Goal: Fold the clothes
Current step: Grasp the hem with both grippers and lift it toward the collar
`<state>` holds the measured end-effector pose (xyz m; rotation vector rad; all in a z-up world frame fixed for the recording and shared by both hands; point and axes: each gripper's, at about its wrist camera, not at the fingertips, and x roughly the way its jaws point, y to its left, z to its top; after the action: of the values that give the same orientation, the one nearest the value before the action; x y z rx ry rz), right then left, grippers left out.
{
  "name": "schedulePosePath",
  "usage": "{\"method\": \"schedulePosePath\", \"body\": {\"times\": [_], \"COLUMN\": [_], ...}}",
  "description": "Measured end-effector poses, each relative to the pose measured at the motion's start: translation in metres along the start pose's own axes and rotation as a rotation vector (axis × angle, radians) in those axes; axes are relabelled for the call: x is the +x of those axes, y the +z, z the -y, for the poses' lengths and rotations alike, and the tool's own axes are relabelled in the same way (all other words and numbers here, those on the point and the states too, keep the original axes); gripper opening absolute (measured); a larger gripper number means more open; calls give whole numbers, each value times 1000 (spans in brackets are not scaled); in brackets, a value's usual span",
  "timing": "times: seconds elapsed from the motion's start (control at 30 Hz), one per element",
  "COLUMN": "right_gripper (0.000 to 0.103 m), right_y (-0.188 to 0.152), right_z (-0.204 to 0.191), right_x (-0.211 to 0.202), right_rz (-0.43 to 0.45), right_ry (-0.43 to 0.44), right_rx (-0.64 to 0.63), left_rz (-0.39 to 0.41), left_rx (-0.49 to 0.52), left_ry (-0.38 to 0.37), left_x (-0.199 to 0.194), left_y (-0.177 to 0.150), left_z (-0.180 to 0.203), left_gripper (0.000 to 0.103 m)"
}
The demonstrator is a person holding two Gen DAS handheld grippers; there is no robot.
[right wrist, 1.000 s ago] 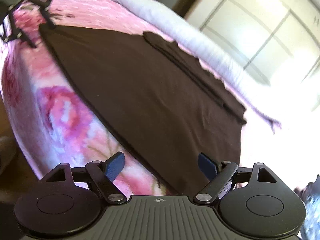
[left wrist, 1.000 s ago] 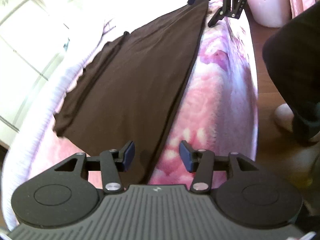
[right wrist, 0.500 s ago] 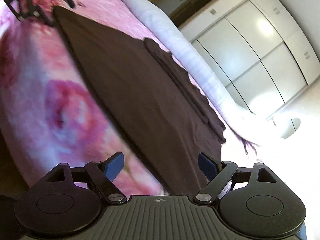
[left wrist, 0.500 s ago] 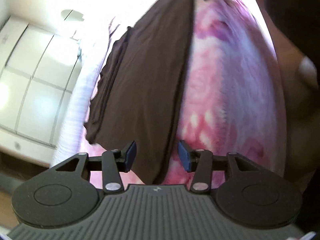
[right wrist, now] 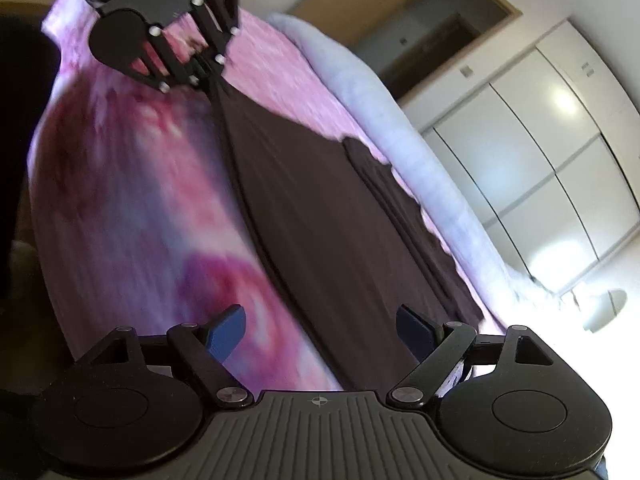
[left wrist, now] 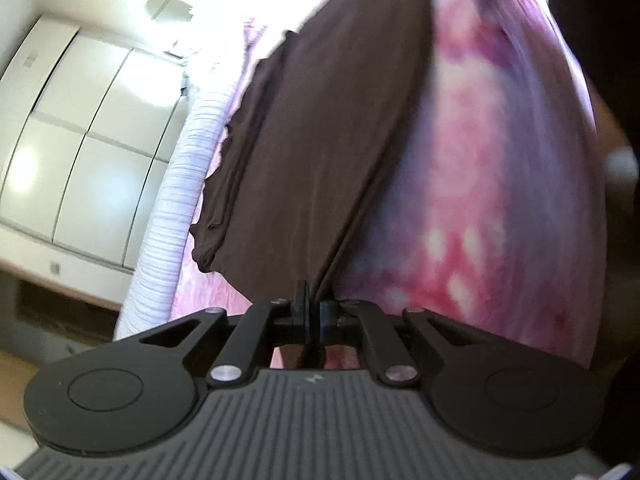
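Observation:
A dark brown garment (left wrist: 320, 152) lies spread on a pink floral bedspread (left wrist: 492, 184). My left gripper (left wrist: 308, 312) is shut on the garment's near corner, and the cloth bunches up into its jaws. In the right wrist view the garment (right wrist: 340, 232) runs diagonally across the bed, and the left gripper (right wrist: 204, 70) shows at its far corner, pinching it. My right gripper (right wrist: 320, 330) is open, with its blue pads (right wrist: 226, 332) on either side of the garment's near edge, not closed on it.
A white rolled quilt (left wrist: 176, 200) lies along the far side of the bed. White wardrobe doors (right wrist: 552, 176) stand beyond it. A person's dark clothing (left wrist: 616, 40) is at the bed's right edge. Wooden floor shows beside the bed.
My left gripper has gone from open to shut on the garment's corner and dropped closer to the bed. My right gripper has stayed open and shifted along the garment's edge.

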<state>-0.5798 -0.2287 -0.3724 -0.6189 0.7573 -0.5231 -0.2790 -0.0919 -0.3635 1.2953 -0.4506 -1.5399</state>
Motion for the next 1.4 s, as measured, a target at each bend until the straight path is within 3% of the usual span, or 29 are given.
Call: {"method": "schedulePosePath", "body": {"times": [0.1,0.23,0.27,0.33,0.37,0.4,0.6,0.73,0.8,0.97,1.17,1.4], "right_gripper": [84,82,77,58,36,29,29,27,5,3,2,2], "right_y": [15,22,19,4,-6,-20,-101,-121,-124,-110,-75,-49], "right_z": [-2,1,4,13,17,25,77,102,109,129,128,79], "right_x": [21,44,45,46,48,49,46,54,57,42,-7,-100], "right_rz": [18,14,11,-30,-62,-107,-288,-350,-357,-354,-294,-256], "right_ry": [15,1,-8,-47,-68,-83,-182,-183,-152,-112,-131,-132], "right_rx": [16,3,-24,-79,-105,-112,-226,-278,-292,-257,-239,-187], "left_rz": [26,44,48,50,49,46,6,-15,-22,-2,-8,-4], "left_rx": [-110,-139,-136,-133,-130,-125,-16,22,35,-1,5,-51], "left_ry": [-23,-47,-47,-49,-50,-51,-67,-74,-81,-71,-100,-171], "left_x": [-7,-13,-13,-14,-13,-13,-1,9,15,-6,-59,-164], "left_y": [3,5,5,4,4,3,-1,-5,-5,-5,-13,-36], "left_z": [-25,-43,-45,-47,-48,-46,-27,-21,-25,-52,-58,-28], "left_gripper": [3,3,3,4,4,4,4,4,4,3,2,2]}}
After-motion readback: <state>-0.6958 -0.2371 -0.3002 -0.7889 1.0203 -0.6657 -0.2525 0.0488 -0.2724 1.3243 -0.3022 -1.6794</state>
